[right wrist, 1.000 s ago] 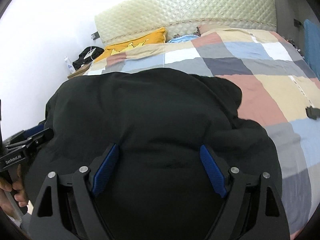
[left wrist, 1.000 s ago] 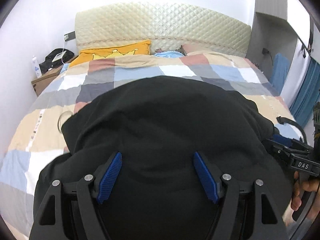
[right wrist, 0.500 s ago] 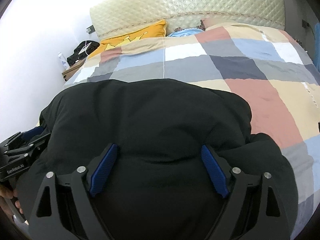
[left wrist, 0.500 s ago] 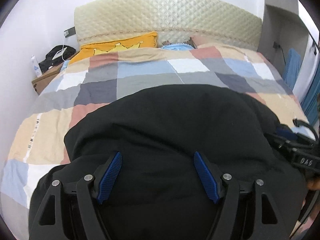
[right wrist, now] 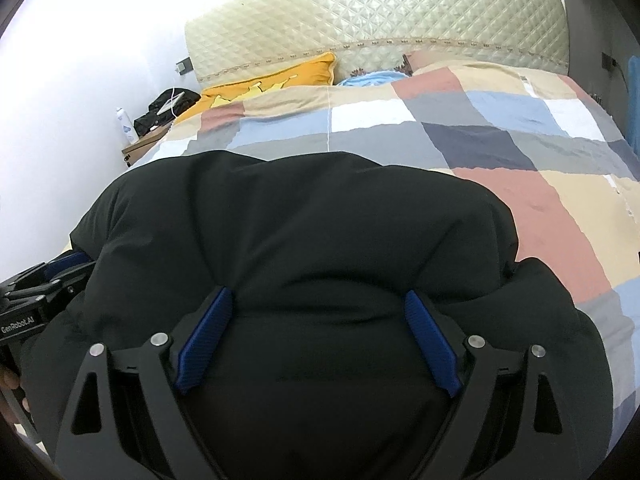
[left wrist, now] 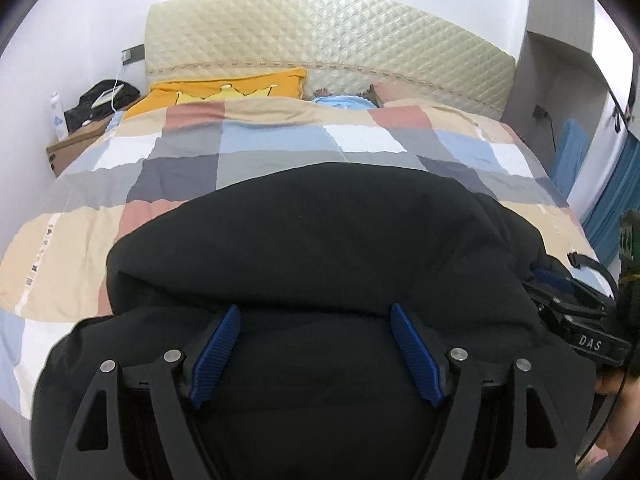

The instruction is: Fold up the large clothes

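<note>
A large black padded garment (left wrist: pixel 320 248) lies bunched at the near end of the bed; it also fills the right wrist view (right wrist: pixel 304 248). My left gripper (left wrist: pixel 315 312) is open, its blue pads spread wide with thick cloth between and over them. My right gripper (right wrist: pixel 318 296) is open the same way, with the garment's near fold bulging between its fingers. Each gripper shows at the edge of the other's view: the right one (left wrist: pixel 576 320) and the left one (right wrist: pixel 44 296), both at the garment's sides.
The bed has a checked quilt (left wrist: pixel 280 148) in blue, grey, beige and pink. A yellow pillow (left wrist: pixel 224 88) and a quilted headboard (left wrist: pixel 328 44) are at the far end. A bedside table (left wrist: pixel 76 136) with a bottle and dark bag stands far left. Blue curtain (left wrist: pixel 612 208) hangs right.
Both grippers have drawn back toward the foot of the bed and tilted up. More of the quilt shows beyond the garment. The jaws stay equally wide.
</note>
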A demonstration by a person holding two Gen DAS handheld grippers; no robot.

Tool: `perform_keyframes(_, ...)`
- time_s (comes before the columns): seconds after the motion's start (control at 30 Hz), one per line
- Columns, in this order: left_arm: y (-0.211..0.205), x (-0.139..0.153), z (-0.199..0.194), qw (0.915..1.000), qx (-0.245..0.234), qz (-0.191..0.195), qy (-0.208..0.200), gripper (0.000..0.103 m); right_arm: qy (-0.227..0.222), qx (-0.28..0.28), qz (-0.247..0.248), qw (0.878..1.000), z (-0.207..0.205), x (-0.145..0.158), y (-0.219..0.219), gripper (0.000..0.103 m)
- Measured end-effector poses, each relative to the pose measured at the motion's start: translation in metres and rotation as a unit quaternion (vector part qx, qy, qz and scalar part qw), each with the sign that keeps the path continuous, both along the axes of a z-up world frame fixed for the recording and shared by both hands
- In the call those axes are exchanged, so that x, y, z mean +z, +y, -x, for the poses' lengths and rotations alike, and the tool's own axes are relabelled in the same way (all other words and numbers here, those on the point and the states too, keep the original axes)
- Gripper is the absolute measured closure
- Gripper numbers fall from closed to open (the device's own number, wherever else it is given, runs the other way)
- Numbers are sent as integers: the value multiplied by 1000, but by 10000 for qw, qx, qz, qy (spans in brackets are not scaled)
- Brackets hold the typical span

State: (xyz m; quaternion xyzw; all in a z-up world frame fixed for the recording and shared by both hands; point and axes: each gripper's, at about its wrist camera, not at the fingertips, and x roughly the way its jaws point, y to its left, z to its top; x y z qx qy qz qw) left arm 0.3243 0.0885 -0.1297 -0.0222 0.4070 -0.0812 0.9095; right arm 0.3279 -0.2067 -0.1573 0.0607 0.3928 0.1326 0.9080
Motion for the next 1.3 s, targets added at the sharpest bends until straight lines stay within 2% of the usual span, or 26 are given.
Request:
perform_keyframes(0.1,6,10,10,10000,-1,-25,-27,26,-12,49,-124,9999,5,6,-6,15)
perform_keyframes(0.2,19,21,23,9990,236,-294,-251,26,-149,205,-347,9991,13,16,-16,14)
perform_keyframes(0.37,39,20,29,9975,562,-358,-241,26,-562,96,97,9983,30,33,-30,14)
perform_keyframes(0.47,32,11,28,9954,507,-783,-222,26,-372,125,233,9990,27,24,-33,14)
perform_keyframes(0.6,29,6,34,9943,461,-894,-366,26,-196,118,75,9997,23,8,-35,12)
perform_keyframes(0.8,37,-8,36,9967,589,-440,-335,24,-418,1,101,9991,25,-3,-31,8)
perform_keyframes(1.0,36,-8,39,9953,733,-455,-437,23,-461,-99,114,9988,31,-6,-32,8)
perform_keyframes(1.17,33,11,52,9913,976,-658,-589,23,-736,-359,171,9965,49,15,-38,8)
perform_keyframes(1.3,36,32,76,9916,1146,-161,-572,23,-1021,-583,-179,9929,74,51,-55,8)
